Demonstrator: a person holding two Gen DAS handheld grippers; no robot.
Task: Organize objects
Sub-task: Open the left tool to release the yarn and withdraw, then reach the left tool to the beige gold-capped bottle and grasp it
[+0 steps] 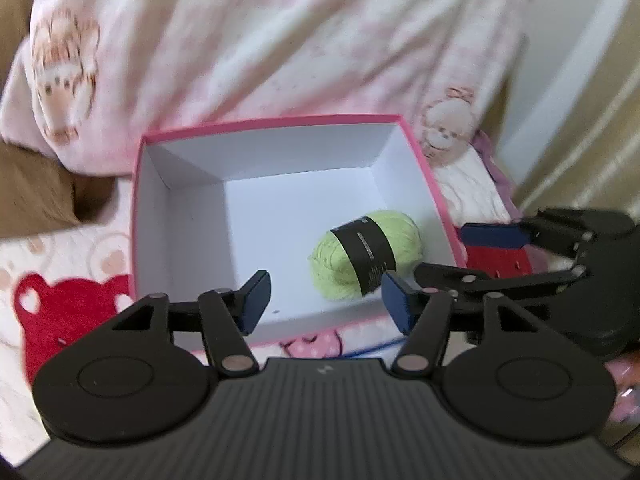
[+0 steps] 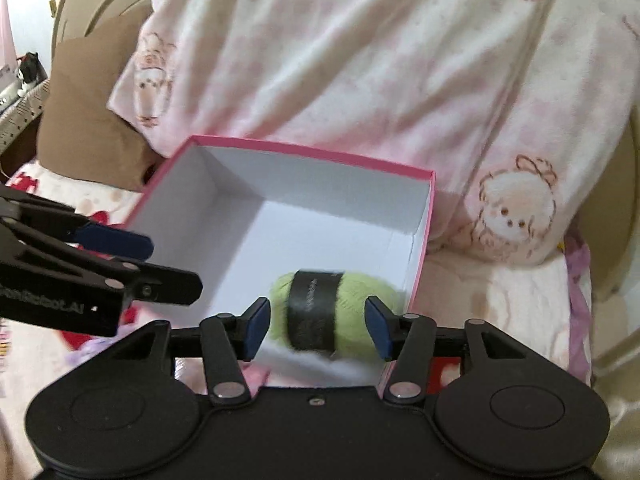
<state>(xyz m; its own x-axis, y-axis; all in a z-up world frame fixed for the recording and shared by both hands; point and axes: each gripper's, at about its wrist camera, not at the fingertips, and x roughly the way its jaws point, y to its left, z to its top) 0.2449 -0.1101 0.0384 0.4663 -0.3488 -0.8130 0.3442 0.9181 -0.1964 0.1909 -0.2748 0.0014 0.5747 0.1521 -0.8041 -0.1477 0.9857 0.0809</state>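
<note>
Right hand-held gripper open above fuzzy green yarn ball, square pink box.

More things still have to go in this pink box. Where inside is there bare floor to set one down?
Most of the pink box is free: the white floor from the left wall to the back wall is bare. Only the front right corner is crowded, where the green yarn ball lies close to the right wall.

A pale pink blanket printed with cartoon animals lies bunched up behind everything. A brown cushion sits to one side against it. Underneath spreads a white cover with red bear shapes. A small black-and-white toy cat perches far off.
</note>
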